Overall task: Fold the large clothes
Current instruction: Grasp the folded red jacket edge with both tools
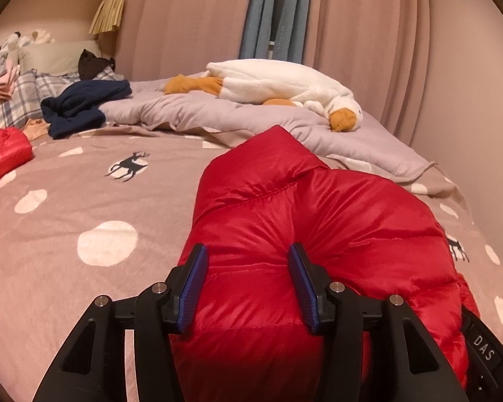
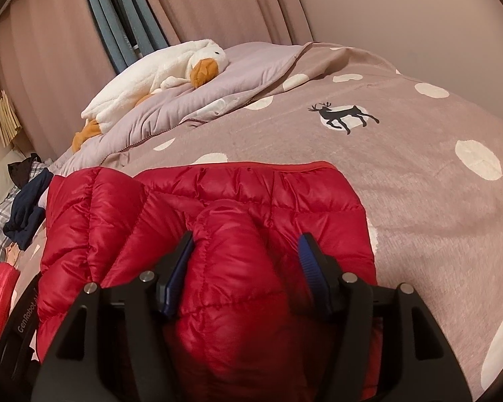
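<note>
Left wrist view: we've got the red puffer jacket (image 1: 305,234) bunched up on the spotted bedspread (image 1: 84,207).
Our left gripper (image 1: 248,278) and right gripper (image 2: 244,261) each clamp a puffy fold of it between their pads; plush goose (image 1: 278,83) lies well behind.

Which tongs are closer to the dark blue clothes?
Left. The left tongs grip the red jacket on the side toward the dark blue clothes; the right tongs grip its far side.
</note>
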Motion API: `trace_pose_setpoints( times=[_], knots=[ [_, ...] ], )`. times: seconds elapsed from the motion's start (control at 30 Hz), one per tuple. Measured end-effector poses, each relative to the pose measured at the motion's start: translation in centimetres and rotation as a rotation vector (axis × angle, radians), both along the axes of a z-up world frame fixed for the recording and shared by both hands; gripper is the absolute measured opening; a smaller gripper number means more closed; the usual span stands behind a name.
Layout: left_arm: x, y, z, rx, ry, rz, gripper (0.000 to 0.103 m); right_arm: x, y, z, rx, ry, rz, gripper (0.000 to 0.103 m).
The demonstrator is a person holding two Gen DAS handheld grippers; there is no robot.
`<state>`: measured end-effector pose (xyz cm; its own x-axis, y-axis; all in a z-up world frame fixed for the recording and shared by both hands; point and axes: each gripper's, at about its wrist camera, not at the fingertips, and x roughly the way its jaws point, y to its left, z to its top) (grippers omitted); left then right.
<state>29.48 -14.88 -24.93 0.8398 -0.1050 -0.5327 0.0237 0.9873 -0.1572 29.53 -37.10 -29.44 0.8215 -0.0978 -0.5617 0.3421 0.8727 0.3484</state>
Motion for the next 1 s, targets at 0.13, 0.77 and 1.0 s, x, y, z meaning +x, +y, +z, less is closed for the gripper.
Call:
trace_pose_setpoints(
  times=[0.13,0.77,1.0],
  knots=[
    [0.07,0.0,-0.02,-0.004,0.0,0.001,0.05,-0.03,-0.05,-0.02,0.0,-0.003,-0.002,0.061],
    [0.19,-0.07,-0.2,-0.024,0.004,-0.002,0.051,0.01,-0.33,-0.14,0.013,-0.01,-0.005,0.066],
    [0.26,-0.15,-0.26,-0.034,0.007,-0.004,0.051,-0.02,-0.34,-0.13,0.013,-0.011,-0.005,0.067]
  ],
)
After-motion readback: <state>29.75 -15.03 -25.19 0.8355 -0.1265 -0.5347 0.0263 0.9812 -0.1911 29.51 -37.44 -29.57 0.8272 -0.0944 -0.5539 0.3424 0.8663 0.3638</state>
